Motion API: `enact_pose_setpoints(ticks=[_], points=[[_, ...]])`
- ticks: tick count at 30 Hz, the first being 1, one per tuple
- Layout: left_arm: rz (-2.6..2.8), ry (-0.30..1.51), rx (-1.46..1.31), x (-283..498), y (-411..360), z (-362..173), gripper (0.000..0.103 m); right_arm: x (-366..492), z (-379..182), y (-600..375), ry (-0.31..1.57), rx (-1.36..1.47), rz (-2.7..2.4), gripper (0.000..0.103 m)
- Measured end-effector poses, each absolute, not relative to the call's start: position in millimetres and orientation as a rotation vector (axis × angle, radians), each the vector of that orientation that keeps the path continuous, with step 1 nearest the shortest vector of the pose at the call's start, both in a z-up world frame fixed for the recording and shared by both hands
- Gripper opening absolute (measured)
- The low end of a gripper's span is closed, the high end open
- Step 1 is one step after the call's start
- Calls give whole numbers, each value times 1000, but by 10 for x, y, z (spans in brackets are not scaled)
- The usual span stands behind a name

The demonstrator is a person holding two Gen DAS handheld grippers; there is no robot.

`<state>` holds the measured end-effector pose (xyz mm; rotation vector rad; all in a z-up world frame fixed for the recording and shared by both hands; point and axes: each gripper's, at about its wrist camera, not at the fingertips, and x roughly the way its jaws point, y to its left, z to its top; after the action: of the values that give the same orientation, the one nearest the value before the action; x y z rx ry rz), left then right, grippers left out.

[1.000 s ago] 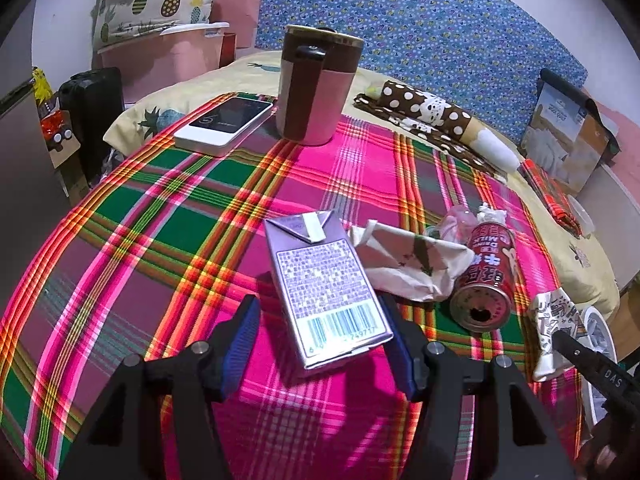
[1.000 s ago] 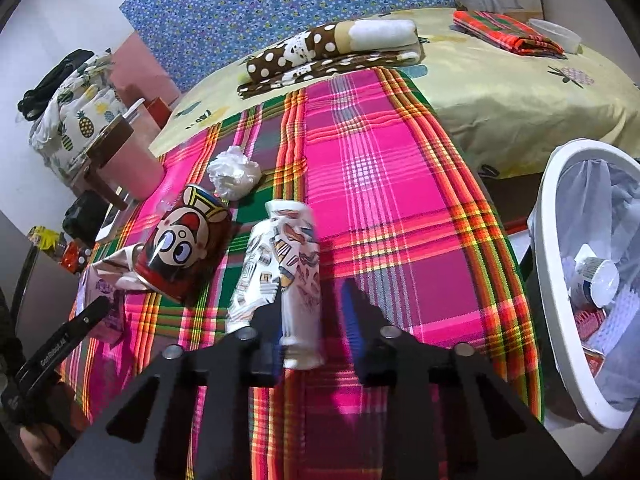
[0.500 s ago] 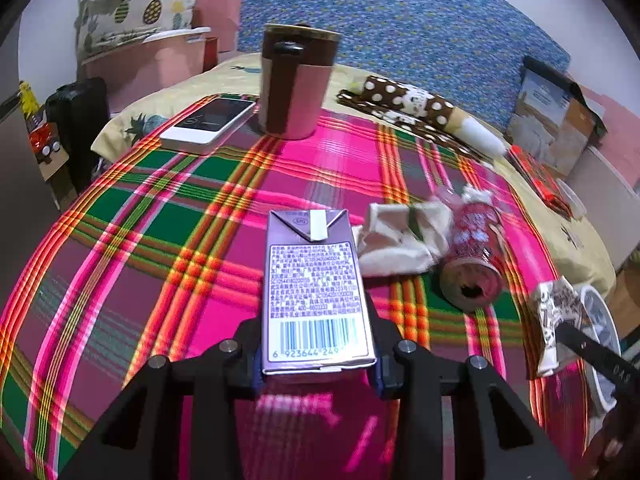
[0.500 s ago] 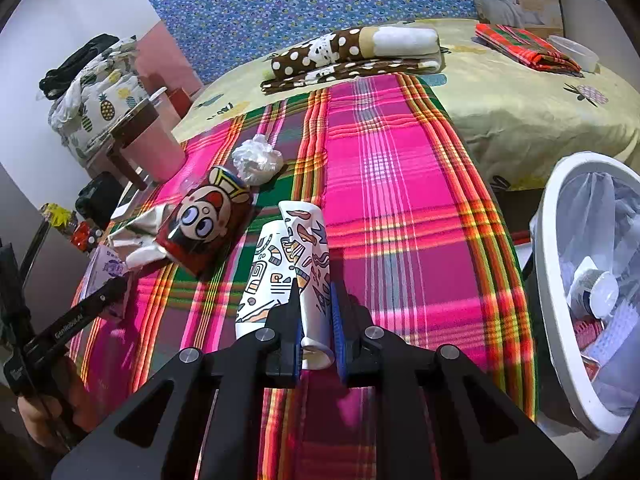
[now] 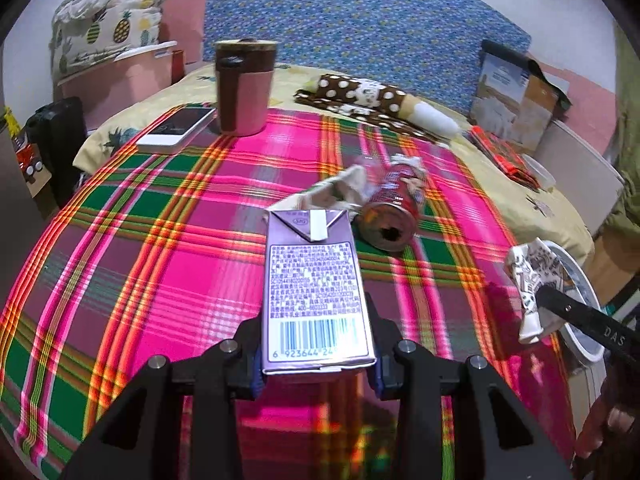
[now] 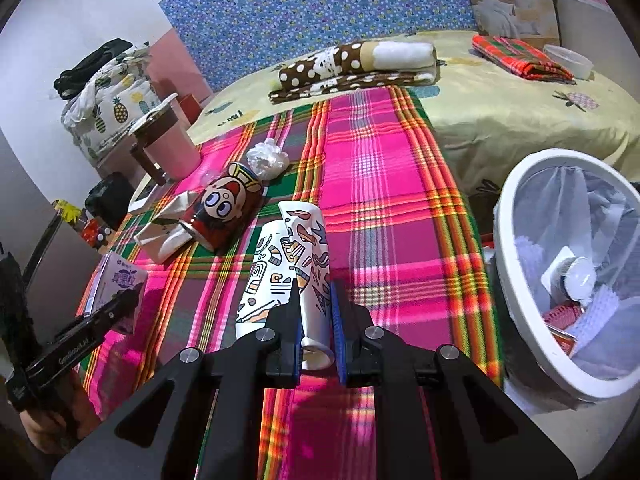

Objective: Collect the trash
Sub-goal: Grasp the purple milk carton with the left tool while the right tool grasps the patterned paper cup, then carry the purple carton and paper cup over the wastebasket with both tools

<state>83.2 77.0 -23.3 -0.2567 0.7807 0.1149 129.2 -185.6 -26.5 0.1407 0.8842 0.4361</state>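
Observation:
My left gripper (image 5: 316, 364) is shut on a purple milk carton (image 5: 314, 280) and holds it just above the plaid cloth (image 5: 160, 248). My right gripper (image 6: 315, 312) is shut on a flattened patterned paper cup (image 6: 288, 256), which also shows at the right of the left wrist view (image 5: 532, 280). A red cartoon can (image 6: 228, 208) lies on its side beside a crumpled paper wrapper (image 6: 164, 236). Just past the can sits a white crumpled wad (image 6: 267, 158). The white trash bin (image 6: 504, 248) with a bag liner stands off the cloth's right edge and has trash in it.
A pink and brown lidded mug (image 5: 244, 88) and a white phone (image 5: 178, 130) stand at the far left of the cloth. A rolled dotted towel (image 6: 360, 64) and a folded plaid cloth (image 6: 520, 56) lie on the yellow sheet beyond. A hand (image 6: 44, 428) holds the left gripper.
The left jaws closed on the carton, which came off the cloth towards the camera. The right jaws closed on the paper cup. Both grippers shifted across the cloth.

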Motion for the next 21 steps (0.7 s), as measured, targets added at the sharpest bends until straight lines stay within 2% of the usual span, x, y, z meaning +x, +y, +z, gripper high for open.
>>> enact_pose_setpoints(ticks=[21], points=[[-62, 781, -156, 835, -56, -80, 40, 1091, -135, -2203, 818, 160, 401, 14]])
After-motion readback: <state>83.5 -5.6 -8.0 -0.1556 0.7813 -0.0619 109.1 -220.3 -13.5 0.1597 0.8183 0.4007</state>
